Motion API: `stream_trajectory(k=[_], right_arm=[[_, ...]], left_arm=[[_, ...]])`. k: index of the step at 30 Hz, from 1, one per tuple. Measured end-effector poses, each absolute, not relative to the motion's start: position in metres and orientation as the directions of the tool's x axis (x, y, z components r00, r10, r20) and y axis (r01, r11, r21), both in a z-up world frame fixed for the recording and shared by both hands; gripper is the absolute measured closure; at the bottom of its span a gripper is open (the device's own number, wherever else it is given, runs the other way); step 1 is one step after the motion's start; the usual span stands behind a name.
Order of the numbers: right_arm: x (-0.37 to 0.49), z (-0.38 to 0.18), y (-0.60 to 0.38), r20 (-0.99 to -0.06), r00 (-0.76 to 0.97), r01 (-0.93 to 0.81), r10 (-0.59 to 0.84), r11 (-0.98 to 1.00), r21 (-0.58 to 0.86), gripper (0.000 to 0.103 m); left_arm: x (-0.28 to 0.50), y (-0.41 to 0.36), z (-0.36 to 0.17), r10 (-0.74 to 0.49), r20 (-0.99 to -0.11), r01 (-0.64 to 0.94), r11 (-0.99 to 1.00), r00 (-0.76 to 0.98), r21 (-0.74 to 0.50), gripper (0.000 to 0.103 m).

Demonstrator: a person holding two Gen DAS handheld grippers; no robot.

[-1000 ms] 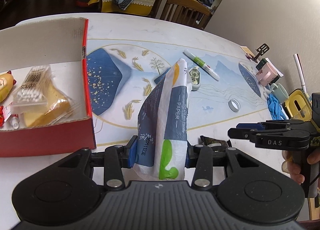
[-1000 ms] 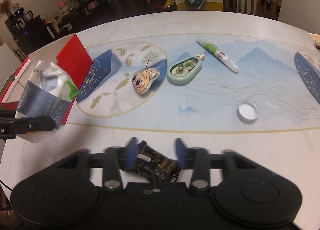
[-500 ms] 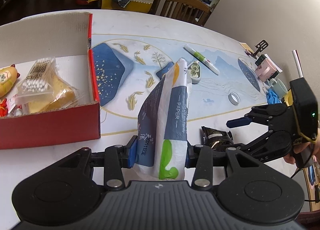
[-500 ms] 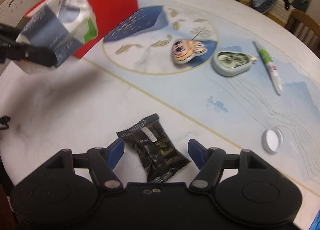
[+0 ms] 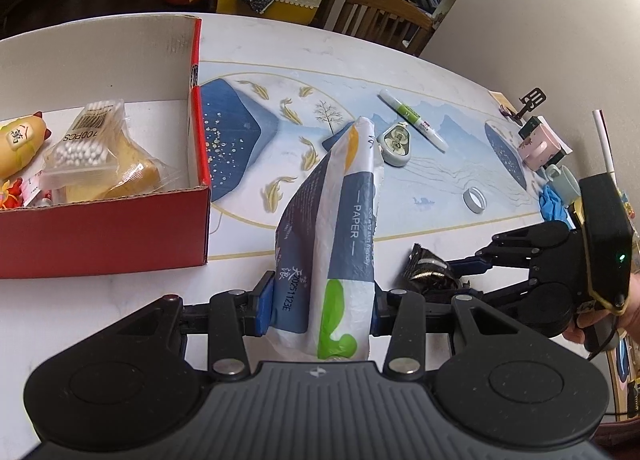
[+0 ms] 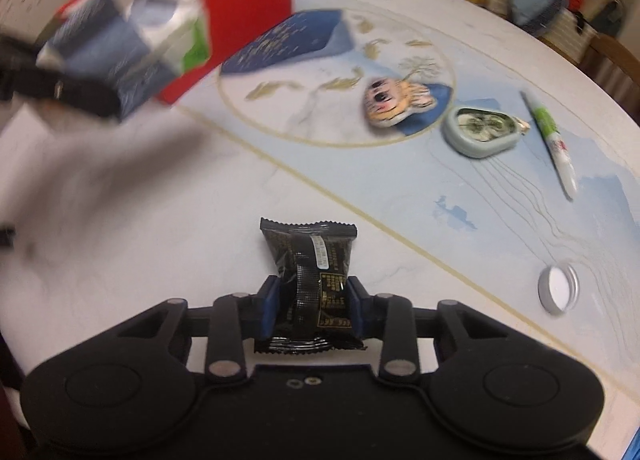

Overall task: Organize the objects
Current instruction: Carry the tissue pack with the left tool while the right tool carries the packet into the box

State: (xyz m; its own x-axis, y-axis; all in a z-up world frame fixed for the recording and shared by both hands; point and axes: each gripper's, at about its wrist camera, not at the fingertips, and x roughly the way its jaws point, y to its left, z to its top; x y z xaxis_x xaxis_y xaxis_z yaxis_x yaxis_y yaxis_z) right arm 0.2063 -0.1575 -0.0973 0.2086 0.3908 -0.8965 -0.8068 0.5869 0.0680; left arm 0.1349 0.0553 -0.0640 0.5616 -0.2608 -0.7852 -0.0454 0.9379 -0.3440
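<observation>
Nearest, left tool clamped on a tissue pack, held up off the counter near its front edge. Just right of it, right tool with jaws closing on a black snack packet: blue pads pressing the wrapper's sides, packet lying on the counter by the front edge. Gripped at the far right by a hand. Left of the pack, toward the counter's left edge, a red box open on top, holding a cotton-swab bag and a yellow packet. Farther in, mid-counter, a small white cap. Beyond that, a cartoon-face toy, a pale green case just beside it, and a green-and-white pen. Toward the right edge, a pink mug. Past the far edge, a wooden chair.
</observation>
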Motion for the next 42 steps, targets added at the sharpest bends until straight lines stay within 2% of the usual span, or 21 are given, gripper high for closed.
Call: stream_trajectory(k=[5, 17, 33, 42], right_arm=[[0.202, -0.062, -0.153, -0.85, 0.245, -0.75, 0.467, 0.646, 0.139, 0.069], [0.188, 0.003, -0.098, -0.765, 0.304, -0.735, 0.568, 0.651, 0.191, 0.069], [0.19, 0.016, 0.03, -0.75, 0.3, -0.767, 0.589, 0.616, 0.178, 0.069], [0.199, -0.002, 0.097, -0.778, 0.328, -0.772, 0.536, 0.627, 0.106, 0.069]], left_arm=[[0.133, 0.062, -0.058, -0.267, -0.772, -0.05, 0.932, 0.577, -0.359, 0.062], [0.124, 0.096, -0.03, -0.239, -0.723, -0.081, 0.922, 0.648, -0.378, 0.062], [0.102, 0.197, -0.013, -0.11, -0.695, -0.177, 0.928, 0.711, -0.328, 0.062], [0.106, 0.257, -0.018, -0.006, -0.716, -0.22, 0.95, 0.698, -0.223, 0.062]])
